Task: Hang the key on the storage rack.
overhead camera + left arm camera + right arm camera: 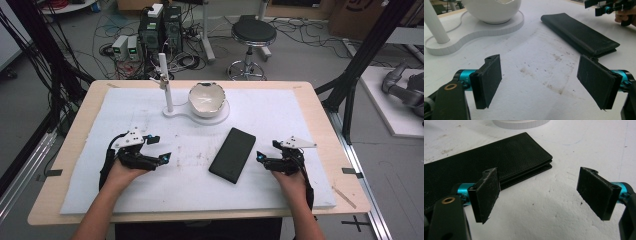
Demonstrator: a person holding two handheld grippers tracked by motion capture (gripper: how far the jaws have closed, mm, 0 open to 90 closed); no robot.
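A flat black leather wallet (pixel 232 155) lies slanted on the white foam mat (pixel 150 192), right of centre. My left gripper (pixel 161 148) rests low over the mat to its left, jaws wide apart with nothing between them (pixel 542 83). My right gripper (pixel 266 150) sits just right of the wallet's near end, open and empty (pixel 541 195). In the right gripper view the wallet (pixel 486 162) lies just beyond the left pad (pixel 486 195). In the left gripper view the wallet (pixel 579 33) lies ahead to the right.
At the back centre, a cracked white bowl (pixel 206 99) sits on a white stand base (pixel 474 30) with an upright post (pixel 165 82). The wooden table edge (pixel 60 165) frames the mat. Behind the table, a stool (pixel 252 35), computers and cables crowd the floor.
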